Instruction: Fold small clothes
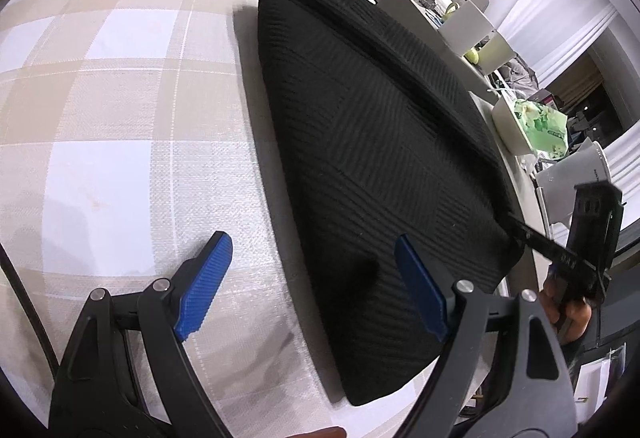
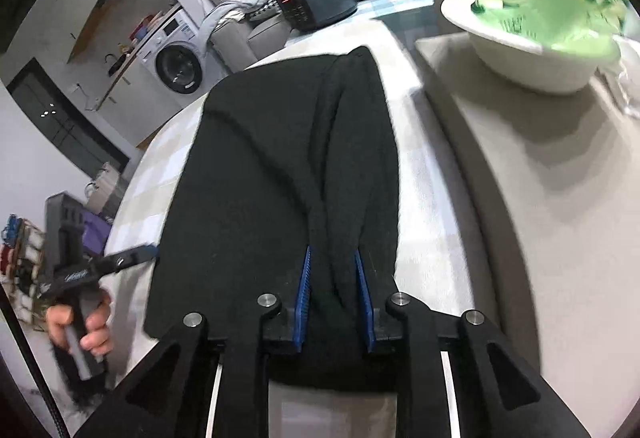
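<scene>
While left gripper point(image 1: 312, 278) gapes, right gripper point(image 2: 334, 270) pinches black garment point(image 2: 280, 165)

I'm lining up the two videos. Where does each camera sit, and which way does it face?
Left wrist: on the left gripper, angled down at the checked cloth and black garment; its open fingers show.
Right wrist: on the right gripper, looking along the garment pinched between its pads; the left hand shows.
Shared: garment, cloth, green bowl.
</scene>
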A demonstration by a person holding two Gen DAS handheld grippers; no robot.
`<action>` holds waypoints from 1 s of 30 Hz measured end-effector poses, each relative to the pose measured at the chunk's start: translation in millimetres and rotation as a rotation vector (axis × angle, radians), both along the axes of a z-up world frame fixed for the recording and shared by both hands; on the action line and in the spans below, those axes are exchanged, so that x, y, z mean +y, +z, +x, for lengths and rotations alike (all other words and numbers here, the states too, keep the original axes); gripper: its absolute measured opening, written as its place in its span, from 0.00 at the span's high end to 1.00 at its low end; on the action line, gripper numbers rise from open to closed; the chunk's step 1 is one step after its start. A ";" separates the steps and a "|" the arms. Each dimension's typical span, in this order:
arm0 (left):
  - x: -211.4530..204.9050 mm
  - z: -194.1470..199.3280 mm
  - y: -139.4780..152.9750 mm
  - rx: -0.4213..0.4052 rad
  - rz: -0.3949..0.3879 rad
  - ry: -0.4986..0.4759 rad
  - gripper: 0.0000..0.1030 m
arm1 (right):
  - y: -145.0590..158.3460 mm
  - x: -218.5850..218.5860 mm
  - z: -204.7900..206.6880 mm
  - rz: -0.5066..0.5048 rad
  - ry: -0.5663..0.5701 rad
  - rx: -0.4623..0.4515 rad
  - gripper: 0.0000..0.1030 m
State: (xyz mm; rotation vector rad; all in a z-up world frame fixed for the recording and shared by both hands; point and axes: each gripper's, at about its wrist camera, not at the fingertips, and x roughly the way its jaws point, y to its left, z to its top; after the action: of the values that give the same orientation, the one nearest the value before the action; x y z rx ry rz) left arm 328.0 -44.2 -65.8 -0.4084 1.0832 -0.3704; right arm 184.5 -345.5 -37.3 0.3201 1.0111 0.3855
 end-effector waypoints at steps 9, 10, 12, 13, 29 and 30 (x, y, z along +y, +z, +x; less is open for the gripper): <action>-3.8 19.9 -8.7 -0.006 -0.189 0.032 0.33 | -12.9 -20.0 -21.5 0.093 -0.055 0.049 0.56; -4.5 23.5 -11.1 0.003 -0.202 0.037 0.40 | -12.7 -20.5 -19.5 0.104 -0.053 0.043 0.56; -5.6 27.6 -11.7 -0.009 -0.185 0.049 0.48 | -13.5 -18.2 -15.5 0.116 -0.056 0.040 0.56; -6.5 30.4 -12.3 -0.012 -0.169 0.059 0.59 | -12.8 -16.2 -15.5 0.115 -0.057 0.037 0.56; 3.5 26.5 -12.4 -0.058 -0.184 0.093 0.90 | -20.8 21.2 -6.8 0.121 -0.057 0.012 0.62; 8.4 21.7 -11.4 -0.063 -0.186 0.095 0.90 | -21.2 22.6 -7.5 0.126 -0.053 0.015 0.62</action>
State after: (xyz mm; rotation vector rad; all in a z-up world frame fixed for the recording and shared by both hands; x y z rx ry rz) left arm 349.7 -35.8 -77.3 -0.6076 0.9679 -0.3984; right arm 177.0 -323.0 -58.5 0.4627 0.9925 0.3999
